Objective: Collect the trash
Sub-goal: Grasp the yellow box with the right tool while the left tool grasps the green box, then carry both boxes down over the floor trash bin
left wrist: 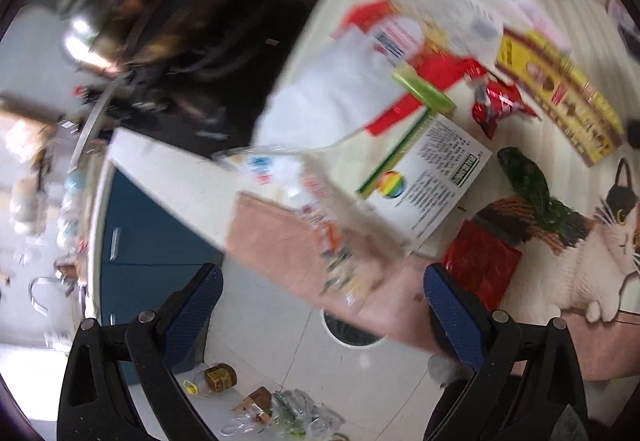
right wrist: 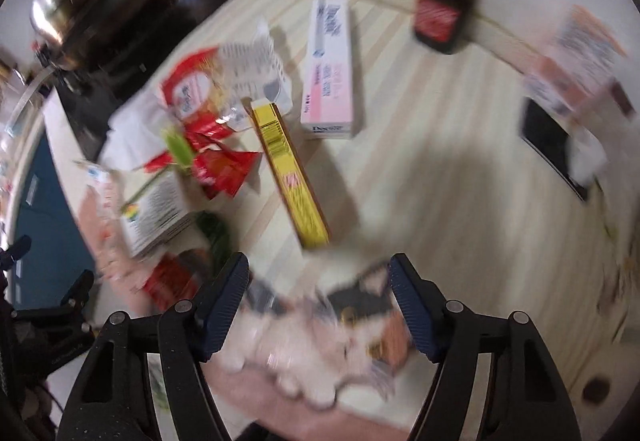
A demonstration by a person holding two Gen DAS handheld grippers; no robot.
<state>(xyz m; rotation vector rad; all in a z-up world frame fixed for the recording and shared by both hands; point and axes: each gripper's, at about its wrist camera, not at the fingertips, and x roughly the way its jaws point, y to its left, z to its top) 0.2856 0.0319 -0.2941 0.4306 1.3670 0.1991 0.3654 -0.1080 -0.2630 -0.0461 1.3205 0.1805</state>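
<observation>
Since both frames are smeared with motion, fine detail is unreliable, but the layout reads clearly enough: the trash sits in a loose heap on the striped tabletop (right wrist: pixel 420 129). The left gripper (left wrist: pixel 320 305) is spread wide with nothing between its fingers, hanging past the table edge over the floor, where more litter lies (a small brown jar (left wrist: pixel 219 376) and crumpled clear plastic (left wrist: pixel 296 417)). The right gripper (right wrist: pixel 320 305) is also wide and empty, above a cat-print mat (right wrist: pixel 320 353) at the near edge. On the table: red snack wrapper (right wrist: pixel 224 169), yellow box (right wrist: pixel 292 177), pink-and-white carton (right wrist: pixel 330 73), white printed box (right wrist: pixel 156 217), brown bottle (right wrist: pixel 444 1) further back. My read is that both sets of jaws are held wide as a pre-grasp stance, nothing picked yet. The wrapper looks the easiest first pinch; flat cartons likely need an edge grip. No bin is identifiable.
</observation>
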